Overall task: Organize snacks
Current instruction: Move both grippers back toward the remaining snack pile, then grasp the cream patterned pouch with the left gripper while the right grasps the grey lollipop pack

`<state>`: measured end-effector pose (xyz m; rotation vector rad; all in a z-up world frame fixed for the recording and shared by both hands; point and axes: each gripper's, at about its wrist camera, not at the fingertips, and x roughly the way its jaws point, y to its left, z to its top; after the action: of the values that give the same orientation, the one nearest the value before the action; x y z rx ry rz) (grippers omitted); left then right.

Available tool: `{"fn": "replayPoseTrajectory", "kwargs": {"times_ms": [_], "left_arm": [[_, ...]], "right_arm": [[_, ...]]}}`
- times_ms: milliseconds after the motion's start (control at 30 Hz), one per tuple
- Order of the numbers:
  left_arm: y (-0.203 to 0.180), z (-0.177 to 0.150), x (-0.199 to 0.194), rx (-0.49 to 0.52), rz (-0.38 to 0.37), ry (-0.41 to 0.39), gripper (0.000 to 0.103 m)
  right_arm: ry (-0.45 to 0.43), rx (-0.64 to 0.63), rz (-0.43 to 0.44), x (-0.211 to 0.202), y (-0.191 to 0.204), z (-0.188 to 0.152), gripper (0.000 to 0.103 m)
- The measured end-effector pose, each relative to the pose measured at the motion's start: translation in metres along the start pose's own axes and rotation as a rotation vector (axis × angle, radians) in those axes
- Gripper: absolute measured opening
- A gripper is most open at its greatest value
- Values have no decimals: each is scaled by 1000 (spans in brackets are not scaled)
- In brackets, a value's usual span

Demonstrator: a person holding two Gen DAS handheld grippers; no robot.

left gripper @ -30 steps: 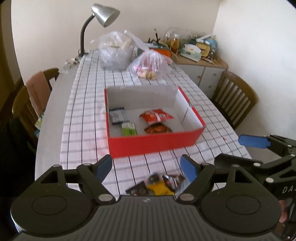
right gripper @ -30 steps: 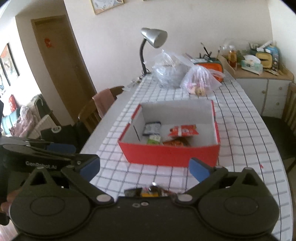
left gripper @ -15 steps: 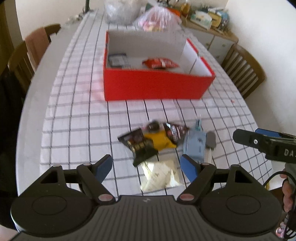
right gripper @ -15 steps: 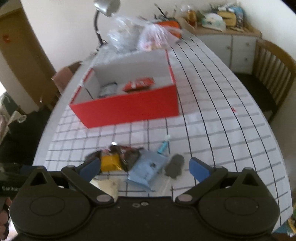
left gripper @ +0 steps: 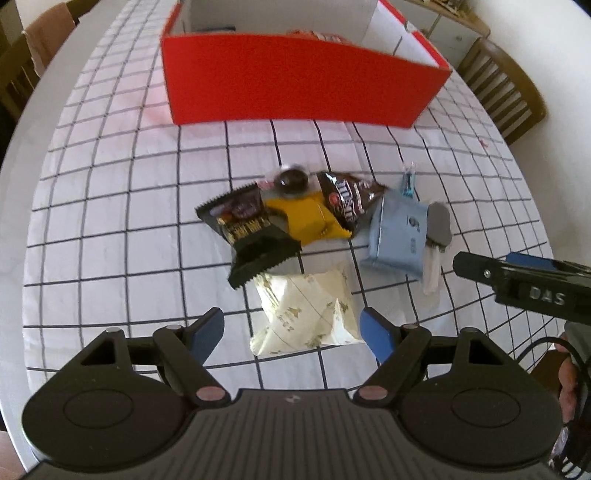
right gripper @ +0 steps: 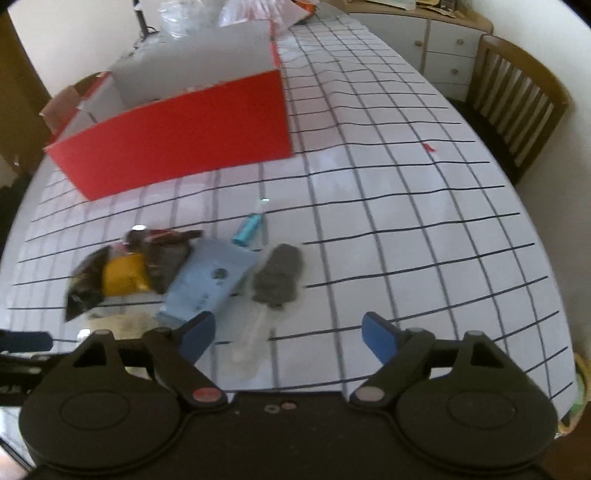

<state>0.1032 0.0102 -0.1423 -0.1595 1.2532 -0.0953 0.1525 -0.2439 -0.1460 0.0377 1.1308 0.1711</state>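
Note:
A pile of snacks lies on the checked tablecloth in front of a red box (left gripper: 295, 88) (right gripper: 177, 136). In the left wrist view my left gripper (left gripper: 293, 330) hangs open just above a cream packet (left gripper: 306, 310), whose near part lies between the fingers without touching the pads. Behind it are a black packet (left gripper: 247, 229), a yellow packet (left gripper: 306, 218), a brown candy bag (left gripper: 347, 203) and a pale blue packet (left gripper: 399, 236) (right gripper: 207, 280). My right gripper (right gripper: 288, 332) has its jaws closing; a clear-wrapped grey bar (right gripper: 277, 277) lies between them, untouched.
A small teal tube (right gripper: 251, 229) lies beyond the blue packet. Wooden chairs (right gripper: 517, 99) stand at the table's right side, with a cabinet (right gripper: 424, 33) behind. The table edge curves close on the right. Plastic bags (right gripper: 258, 11) sit beyond the box.
Both grippers dropped toward the table and tilted downward, so the snack pile now fills the views and the box has slid to the top. The right jaws have narrowed slightly.

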Motion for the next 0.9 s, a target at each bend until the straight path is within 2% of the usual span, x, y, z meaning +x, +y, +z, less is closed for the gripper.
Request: {"fn": "replayPoseTrajectory", "kwargs": {"times_ms": [167, 300, 633, 833, 900], "left_arm": [[-8, -1, 14, 12, -1, 25, 81], [-11, -1, 22, 16, 9, 38, 81], [-16, 0, 39, 36, 41, 51, 81], [-16, 1, 43, 44, 50, 46, 80], [-17, 1, 43, 42, 47, 45, 78]], "right_arm": [[7, -24, -12, 14, 2, 4, 86], [10, -62, -38, 25, 12, 5, 80], [-2, -63, -76, 42, 16, 15, 73], [-19, -54, -66, 45, 18, 13, 58], [-37, -58, -57, 43, 17, 12, 46]]}}
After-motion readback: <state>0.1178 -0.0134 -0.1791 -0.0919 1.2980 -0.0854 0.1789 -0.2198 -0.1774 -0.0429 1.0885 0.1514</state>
